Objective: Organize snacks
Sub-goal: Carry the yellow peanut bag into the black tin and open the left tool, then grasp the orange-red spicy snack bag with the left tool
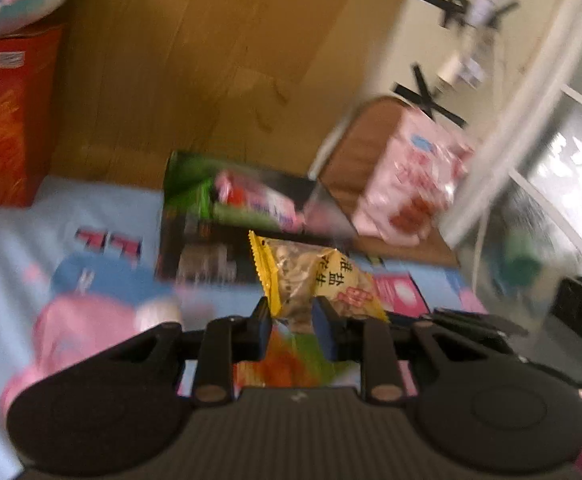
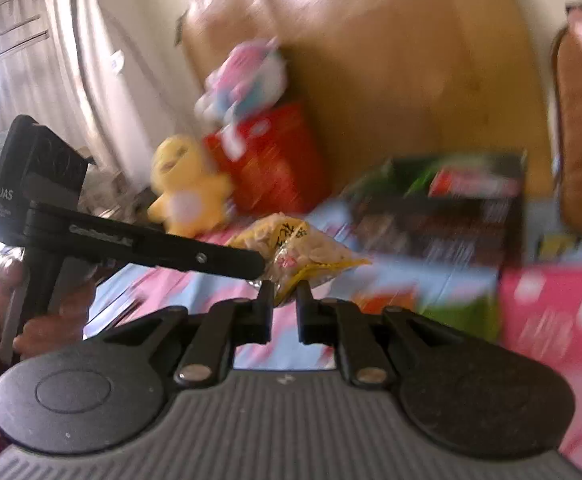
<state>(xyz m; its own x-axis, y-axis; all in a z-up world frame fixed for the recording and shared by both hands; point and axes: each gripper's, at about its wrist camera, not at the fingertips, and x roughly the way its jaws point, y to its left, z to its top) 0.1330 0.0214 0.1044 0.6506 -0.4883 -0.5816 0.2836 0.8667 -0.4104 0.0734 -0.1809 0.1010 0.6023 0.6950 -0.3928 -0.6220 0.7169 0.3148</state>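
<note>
Both pairs of fingers are clamped on one yellow snack packet (image 1: 315,276): your left gripper (image 1: 291,320) pinches its lower end at centre frame in the left wrist view, and your right gripper (image 2: 285,300) nips a crimped yellow corner in the right wrist view. You hold the packet clear of the blue and pink patterned bedsheet (image 1: 91,216). Behind it, a dark open box (image 1: 195,248) holds green and pink packs. A red carton (image 1: 7,128) stands at left against the wooden headboard (image 1: 195,60); a yellow plush toy (image 2: 187,188) sits at left centre in the right wrist view. Everything beyond the grippers is blurred.
</note>
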